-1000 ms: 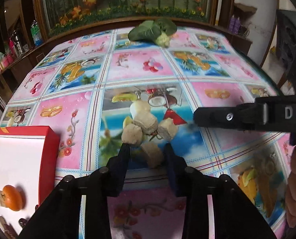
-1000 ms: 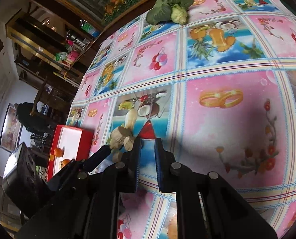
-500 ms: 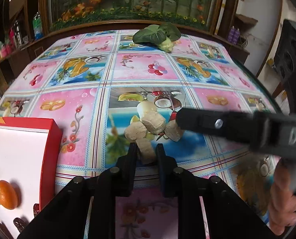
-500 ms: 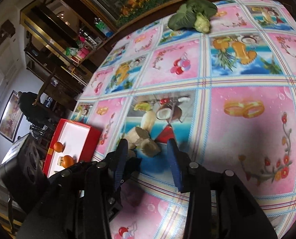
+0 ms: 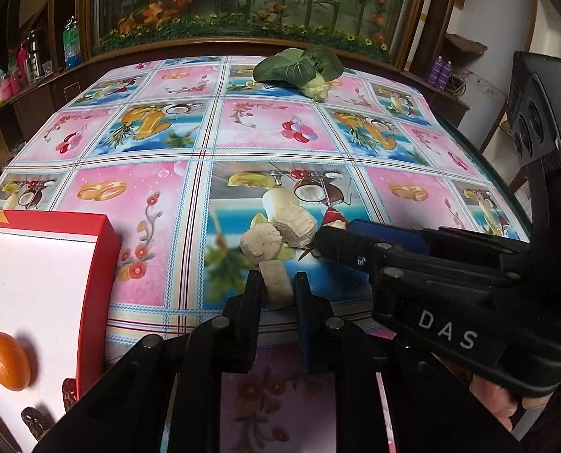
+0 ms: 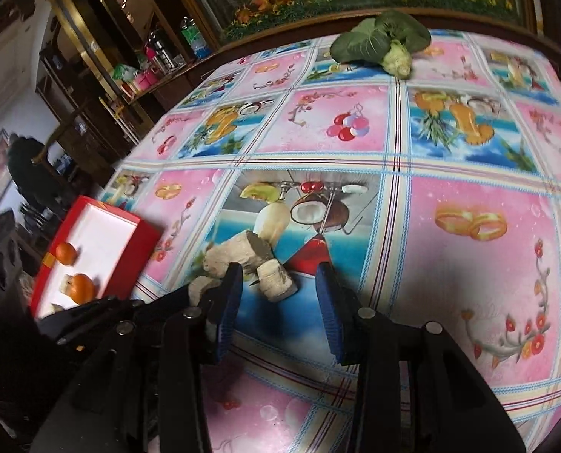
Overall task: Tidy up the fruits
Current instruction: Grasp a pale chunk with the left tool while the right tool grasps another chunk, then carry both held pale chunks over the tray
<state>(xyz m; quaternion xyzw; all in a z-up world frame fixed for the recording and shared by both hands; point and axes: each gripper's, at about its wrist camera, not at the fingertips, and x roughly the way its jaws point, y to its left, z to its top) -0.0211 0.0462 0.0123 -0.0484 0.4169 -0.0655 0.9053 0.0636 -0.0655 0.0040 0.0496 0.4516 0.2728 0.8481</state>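
Several beige cut fruit chunks (image 5: 276, 236) lie in a cluster mid-table, also in the right wrist view (image 6: 242, 255). My left gripper (image 5: 276, 287) is shut on one beige chunk (image 5: 275, 288) at the cluster's near edge. My right gripper (image 6: 278, 277) is open, its fingers either side of another chunk (image 6: 278, 277) lying on the cloth; it shows from the side in the left wrist view (image 5: 340, 241). A red box (image 5: 103, 264) with a white inside at the left holds an orange (image 5: 8, 360); the right wrist view shows two oranges (image 6: 80, 287) in it.
A leafy green vegetable (image 5: 299, 70) lies at the table's far edge. The table (image 5: 148, 204) carries a pink and blue fruit-print cloth. Dark wooden shelves with bottles (image 6: 144, 68) stand beyond the left side. A dark date-like piece (image 5: 35, 417) lies in the box's near corner.
My left gripper closed on the nearest beige chunk. My right gripper opened and moved in from the right until it straddled another chunk.
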